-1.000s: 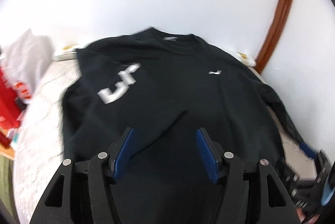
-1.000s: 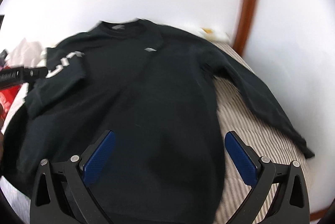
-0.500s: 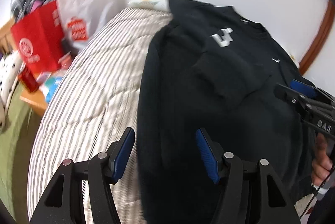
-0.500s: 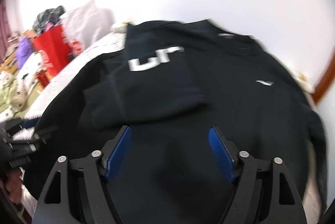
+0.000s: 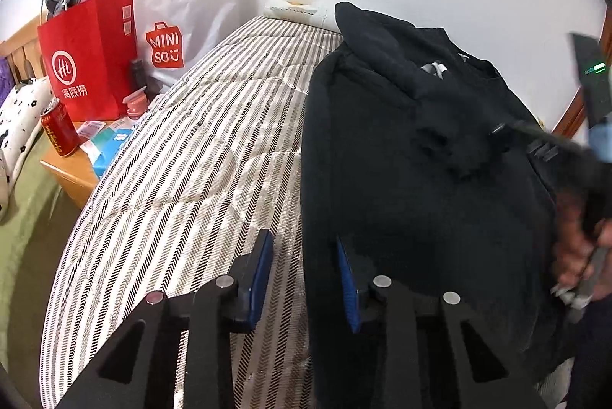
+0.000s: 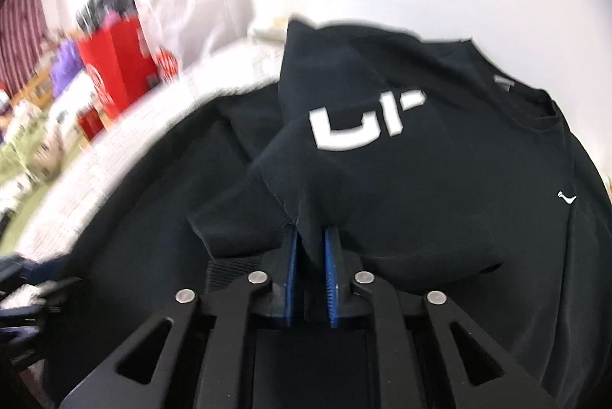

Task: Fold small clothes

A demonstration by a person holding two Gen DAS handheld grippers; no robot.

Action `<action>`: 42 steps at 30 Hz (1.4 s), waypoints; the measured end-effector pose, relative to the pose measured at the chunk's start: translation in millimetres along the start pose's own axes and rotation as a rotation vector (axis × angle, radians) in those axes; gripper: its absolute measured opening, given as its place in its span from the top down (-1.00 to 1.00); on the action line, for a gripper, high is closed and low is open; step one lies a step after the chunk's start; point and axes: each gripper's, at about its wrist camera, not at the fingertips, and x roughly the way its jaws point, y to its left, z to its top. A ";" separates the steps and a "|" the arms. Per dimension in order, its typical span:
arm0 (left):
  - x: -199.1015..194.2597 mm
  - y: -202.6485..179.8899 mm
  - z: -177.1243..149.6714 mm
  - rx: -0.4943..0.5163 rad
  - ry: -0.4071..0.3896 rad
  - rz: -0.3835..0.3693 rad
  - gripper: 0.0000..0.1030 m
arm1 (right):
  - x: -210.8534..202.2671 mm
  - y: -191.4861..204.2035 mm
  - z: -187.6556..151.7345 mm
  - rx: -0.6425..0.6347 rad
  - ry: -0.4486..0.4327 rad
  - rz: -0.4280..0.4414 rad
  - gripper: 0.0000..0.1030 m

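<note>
A black sweatshirt (image 5: pixel 401 198) lies flat on a striped mattress (image 5: pixel 191 160). Its sleeve with white lettering (image 6: pixel 363 129) is folded across the chest. My left gripper (image 5: pixel 304 275) straddles the garment's left side edge near the hem. Its jaws are closing with the edge between them, and the left pad still stands clear of the cloth. My right gripper (image 6: pixel 310 263) is closing on the sleeve's end (image 6: pixel 306 187), and both blue pads pinch the fabric, which rises in a peak. A person's hand (image 5: pixel 577 244) holds that gripper at the right of the left wrist view.
Left of the bed stands a wooden nightstand (image 5: pixel 72 175) with a red paper bag (image 5: pixel 91 57), a white shopping bag (image 5: pixel 183 15) and a red can (image 5: pixel 59 129). A white wall runs behind. A wooden frame (image 5: pixel 573 110) borders the far right.
Both grippers swung over to the sweatshirt's left side. The right jaws went from wide apart to pinched on the sleeve's end. The left jaws narrowed around the garment's edge.
</note>
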 end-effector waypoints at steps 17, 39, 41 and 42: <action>-0.4 -7.5 -1.6 0.026 -0.015 0.074 0.40 | -79.1 -225.8 -24.3 0.450 -0.139 -0.182 0.80; -27.5 -5.5 -25.6 0.057 0.027 -0.057 0.24 | -158.5 -228.9 -182.0 0.430 0.076 -0.378 -0.32; -32.1 -4.9 -31.6 0.066 0.028 -0.084 0.24 | -166.5 -222.2 -206.8 0.444 0.110 -0.369 -0.32; -33.8 -4.9 -33.7 0.072 0.027 -0.089 0.24 | -168.8 -219.4 -215.1 0.449 0.124 -0.365 -0.32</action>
